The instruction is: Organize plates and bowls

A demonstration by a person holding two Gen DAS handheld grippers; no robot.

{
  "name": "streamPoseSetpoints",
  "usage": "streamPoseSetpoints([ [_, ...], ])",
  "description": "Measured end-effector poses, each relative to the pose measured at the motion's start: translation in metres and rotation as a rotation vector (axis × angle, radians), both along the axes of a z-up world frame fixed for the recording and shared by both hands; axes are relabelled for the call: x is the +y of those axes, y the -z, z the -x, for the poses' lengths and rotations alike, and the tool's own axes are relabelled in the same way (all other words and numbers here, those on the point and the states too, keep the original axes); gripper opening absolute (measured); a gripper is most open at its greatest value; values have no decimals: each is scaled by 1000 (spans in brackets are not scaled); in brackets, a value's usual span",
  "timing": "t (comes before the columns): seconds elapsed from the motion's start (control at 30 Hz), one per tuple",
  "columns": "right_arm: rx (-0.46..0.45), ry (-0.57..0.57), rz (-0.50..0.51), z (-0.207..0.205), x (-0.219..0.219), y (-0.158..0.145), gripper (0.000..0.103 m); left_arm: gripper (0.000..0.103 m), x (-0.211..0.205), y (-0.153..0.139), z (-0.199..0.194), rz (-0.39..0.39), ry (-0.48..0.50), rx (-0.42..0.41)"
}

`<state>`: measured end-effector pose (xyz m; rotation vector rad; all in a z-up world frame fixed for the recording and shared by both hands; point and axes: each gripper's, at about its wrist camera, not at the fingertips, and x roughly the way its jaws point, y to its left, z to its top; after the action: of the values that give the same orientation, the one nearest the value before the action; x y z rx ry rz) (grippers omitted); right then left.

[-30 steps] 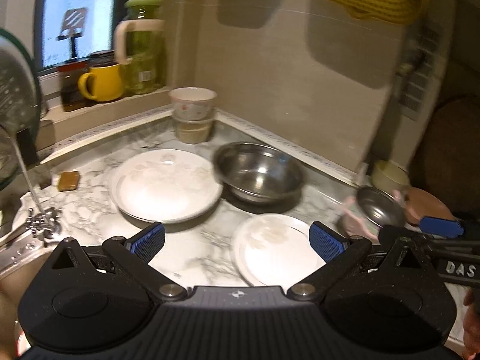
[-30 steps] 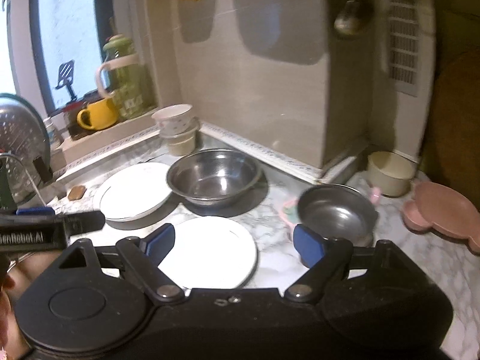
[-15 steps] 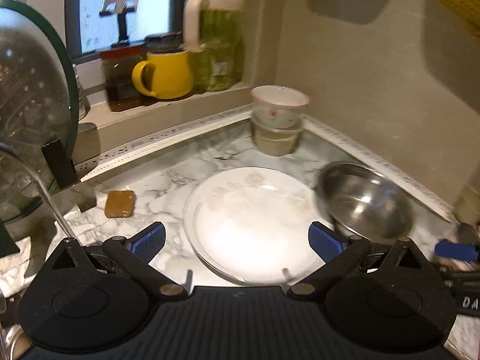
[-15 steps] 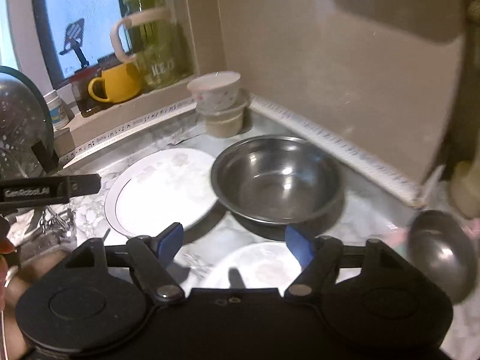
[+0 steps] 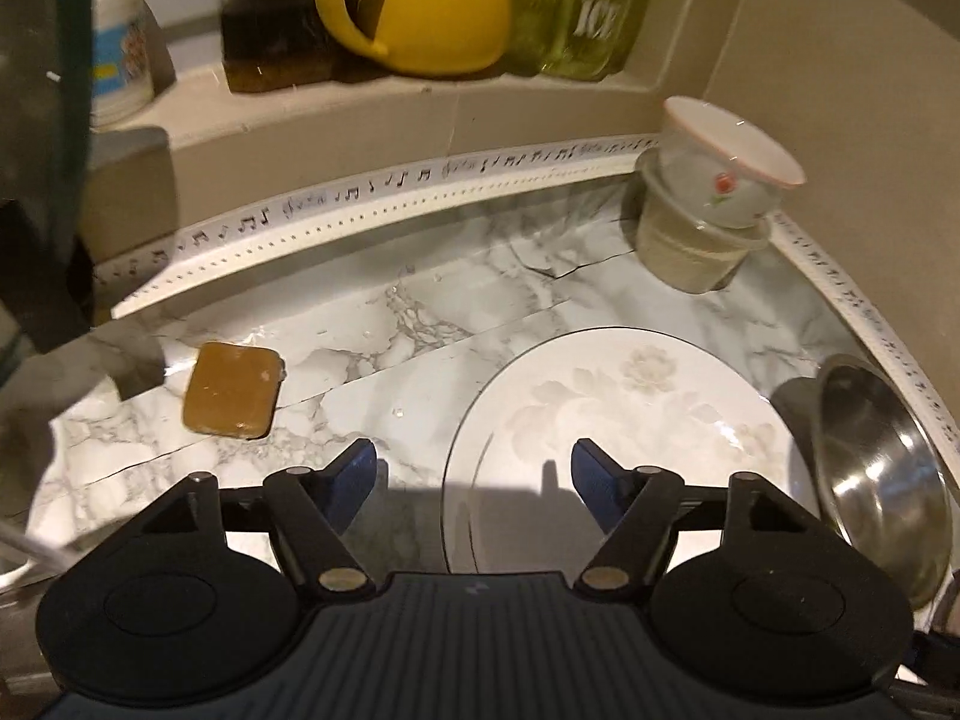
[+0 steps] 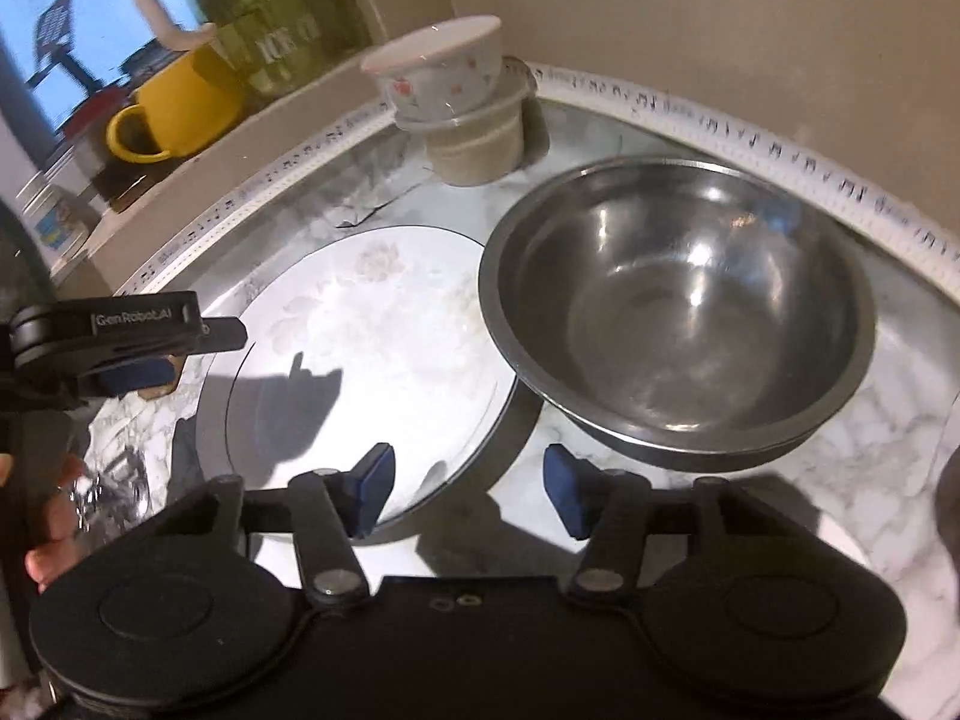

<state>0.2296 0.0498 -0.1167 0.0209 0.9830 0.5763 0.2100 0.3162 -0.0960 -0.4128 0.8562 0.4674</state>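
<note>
The marble counter [image 5: 420, 324] carries the steel bowl [image 6: 678, 312] near its back corner, overlapping the plate [image 6: 372, 348]; each is cut off in the left wrist view. Two stacked cups [image 5: 708, 216] stand in the corner itself. The left tool [image 5: 474, 480] straddles the plate's left rim; the right tool [image 6: 468, 492] hovers over its near rim. Both have just been closing and grip nothing. Readable: "GenRobot.AI", "ICE".

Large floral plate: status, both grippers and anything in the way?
Left gripper and right gripper open, jaws just closing, each astride the plate's rim. Large floral plate flat on counter, ungripped. Steel bowl overhangs its far edge.
</note>
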Motion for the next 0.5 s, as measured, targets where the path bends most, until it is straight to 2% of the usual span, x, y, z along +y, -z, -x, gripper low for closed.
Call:
streamPoseSetpoints([
  [0.17, 35, 26, -11, -7, 6, 7, 42, 68, 15, 15, -16, 66, 10, 21],
  [0.33, 68, 69, -33, -11, 5, 11, 33, 49, 22, 26, -29, 86, 20, 42],
  [0.43, 101, 88, -45, -19, 5, 17, 25, 40, 25, 30, -36, 100, 29, 43],
  [0.5, 112, 99, -53, -21, 4, 19, 19, 38, 27, 32, -39, 117, 29, 38],
])
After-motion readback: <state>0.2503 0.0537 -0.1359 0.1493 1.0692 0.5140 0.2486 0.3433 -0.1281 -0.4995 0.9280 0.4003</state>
